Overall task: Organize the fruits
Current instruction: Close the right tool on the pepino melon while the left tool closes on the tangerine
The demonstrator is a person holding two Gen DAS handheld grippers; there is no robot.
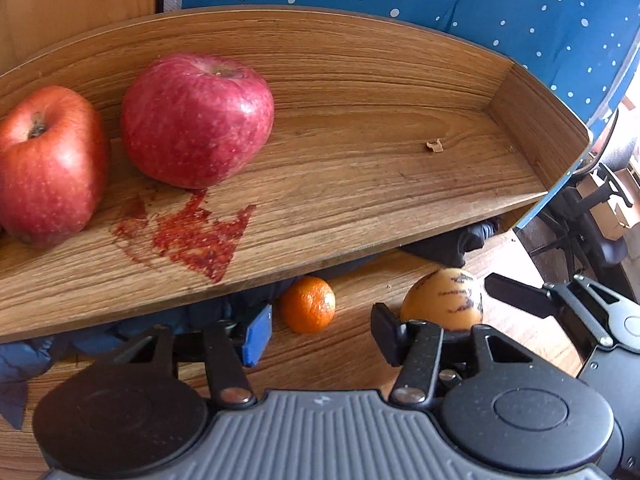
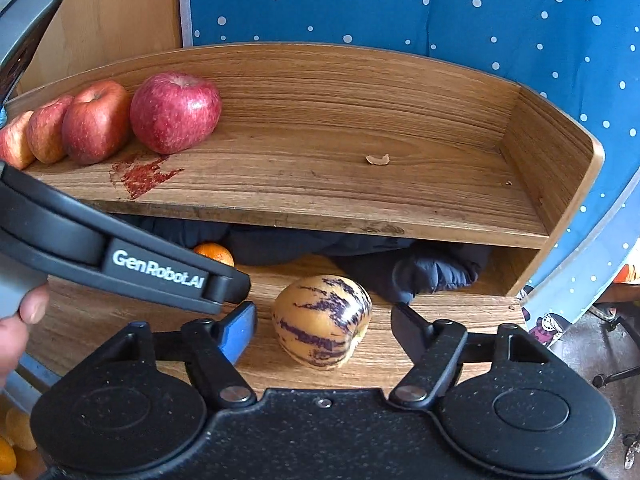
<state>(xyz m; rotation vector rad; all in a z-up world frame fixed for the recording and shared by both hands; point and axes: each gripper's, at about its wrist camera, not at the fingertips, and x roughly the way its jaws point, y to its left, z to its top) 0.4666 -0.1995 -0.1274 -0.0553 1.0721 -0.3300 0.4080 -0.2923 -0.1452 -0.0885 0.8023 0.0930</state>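
Right hand-held gripper (image 2: 324, 320) gapes wide around yellow purple-striped oval melon (image 2: 321, 322); off-centre squeeze could roll it away.

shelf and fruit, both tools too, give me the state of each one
apples: four in a row, upper shelf, left end
shelf: upper board bare right of the apples, red stain by them
striped fruit: on the lower board, between the right tool's open fingers, ungripped
orange: on the lower board, free
left tool: open, empty
right tool: open, empty
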